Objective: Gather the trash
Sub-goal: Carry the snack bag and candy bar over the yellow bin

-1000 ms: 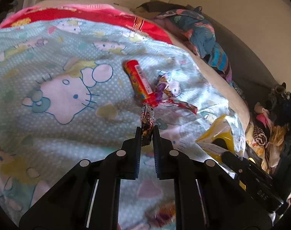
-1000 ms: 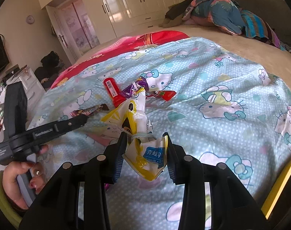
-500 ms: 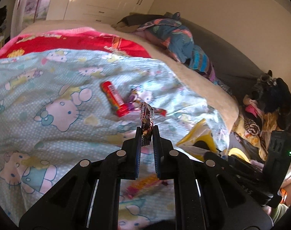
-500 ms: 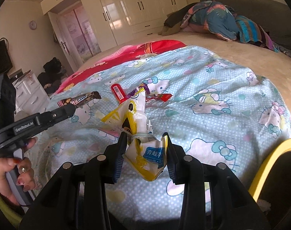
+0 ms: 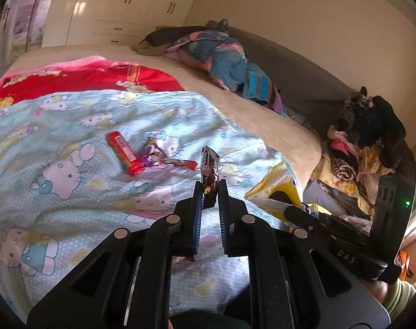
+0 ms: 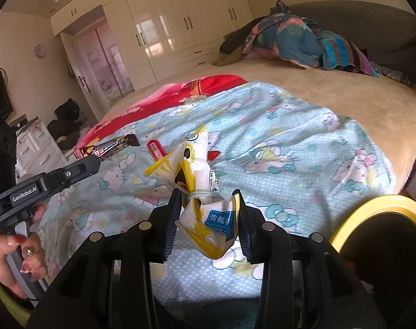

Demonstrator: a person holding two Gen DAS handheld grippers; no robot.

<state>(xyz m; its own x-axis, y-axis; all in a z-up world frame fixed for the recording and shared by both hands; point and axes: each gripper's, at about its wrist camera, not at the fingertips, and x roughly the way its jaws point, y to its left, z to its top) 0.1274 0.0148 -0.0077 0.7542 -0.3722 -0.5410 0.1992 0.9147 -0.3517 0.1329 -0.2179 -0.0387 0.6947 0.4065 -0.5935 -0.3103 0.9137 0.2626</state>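
Observation:
My left gripper (image 5: 210, 189) is shut on a dark brown chocolate bar wrapper (image 5: 209, 170) and holds it in the air above the bed; the wrapper also shows in the right wrist view (image 6: 106, 148). My right gripper (image 6: 208, 200) is shut on a white and yellow snack bag (image 6: 197, 181), also seen in the left wrist view (image 5: 276, 189). On the Hello Kitty blanket (image 5: 57, 192) lie a red tube (image 5: 123, 153), a purple candy wrapper (image 5: 150, 150) and a red wrapper (image 5: 183, 163).
A yellow-rimmed bin (image 6: 378, 235) stands at the lower right beside the bed. A pile of clothes (image 5: 227, 63) lies at the bed's far end, more clutter (image 5: 358, 142) at the right. White wardrobes (image 6: 180, 16) line the far wall.
Both grippers have drawn back and up from the blanket with their wrappers. The yellow bin rim has come further into the right wrist view.

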